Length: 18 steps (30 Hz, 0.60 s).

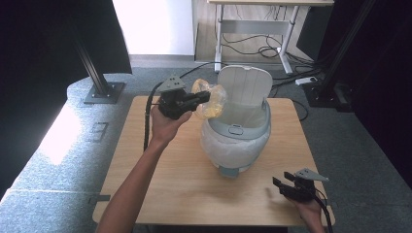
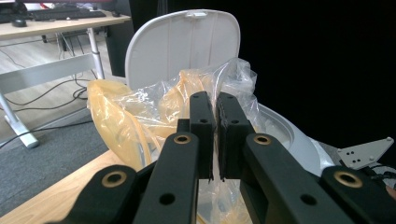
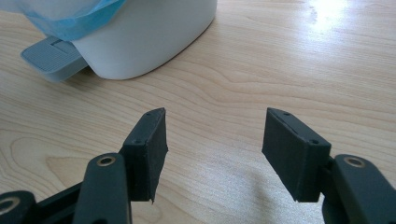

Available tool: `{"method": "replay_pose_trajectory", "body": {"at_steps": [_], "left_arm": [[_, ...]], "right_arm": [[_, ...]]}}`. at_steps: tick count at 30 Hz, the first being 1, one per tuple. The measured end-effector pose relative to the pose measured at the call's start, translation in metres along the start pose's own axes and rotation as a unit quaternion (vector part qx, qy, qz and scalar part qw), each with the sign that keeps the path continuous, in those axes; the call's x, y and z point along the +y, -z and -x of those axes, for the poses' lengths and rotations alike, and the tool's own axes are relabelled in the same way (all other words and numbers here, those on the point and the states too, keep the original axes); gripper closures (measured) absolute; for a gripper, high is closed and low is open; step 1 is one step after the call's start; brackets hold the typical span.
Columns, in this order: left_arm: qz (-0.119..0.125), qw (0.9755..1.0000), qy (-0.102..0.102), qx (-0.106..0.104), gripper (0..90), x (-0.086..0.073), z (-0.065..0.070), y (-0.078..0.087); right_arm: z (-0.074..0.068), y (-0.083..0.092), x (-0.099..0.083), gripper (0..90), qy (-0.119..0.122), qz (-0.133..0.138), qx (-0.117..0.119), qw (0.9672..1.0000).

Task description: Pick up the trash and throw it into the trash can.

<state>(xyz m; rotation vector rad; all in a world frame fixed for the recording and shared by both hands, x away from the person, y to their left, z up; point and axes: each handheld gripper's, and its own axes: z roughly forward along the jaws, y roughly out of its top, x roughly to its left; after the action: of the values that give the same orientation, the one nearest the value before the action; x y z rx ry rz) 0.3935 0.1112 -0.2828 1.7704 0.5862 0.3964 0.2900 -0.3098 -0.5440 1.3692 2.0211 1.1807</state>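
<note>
A white pedal bin (image 1: 235, 141) stands on the wooden table (image 1: 170, 179) with its lid (image 1: 244, 87) raised and a clear liner over its rim. My left gripper (image 1: 206, 96) is shut on a crumpled clear and yellow plastic bag (image 1: 210, 99), held in the air beside the bin's upper left rim. In the left gripper view the bag (image 2: 140, 107) bulges around the closed jaws of the left gripper (image 2: 217, 105), with the lid (image 2: 182, 46) behind. My right gripper (image 1: 278, 186) rests low at the table's front right, open and holding nothing. In the right gripper view the right gripper (image 3: 215, 140) faces the bin's base (image 3: 140, 42) and grey pedal (image 3: 51, 56).
A desk with cables (image 1: 257, 46) stands on the floor beyond the table. Black stand posts (image 1: 94, 73) rise at the back left and right. Bare tabletop lies in front of the bin.
</note>
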Motion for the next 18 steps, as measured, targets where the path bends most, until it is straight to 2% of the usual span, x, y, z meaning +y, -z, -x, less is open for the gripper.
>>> {"method": "replay_pose_trajectory", "body": {"at_steps": [18], "left_arm": [[-0.008, 0.9999, -0.006, -0.012, 85.6, 0.014, 0.002, -0.033]], "right_arm": [[0.004, 0.000, -0.001, 39.6, -0.005, 0.000, -0.001, 1.0000]]}}
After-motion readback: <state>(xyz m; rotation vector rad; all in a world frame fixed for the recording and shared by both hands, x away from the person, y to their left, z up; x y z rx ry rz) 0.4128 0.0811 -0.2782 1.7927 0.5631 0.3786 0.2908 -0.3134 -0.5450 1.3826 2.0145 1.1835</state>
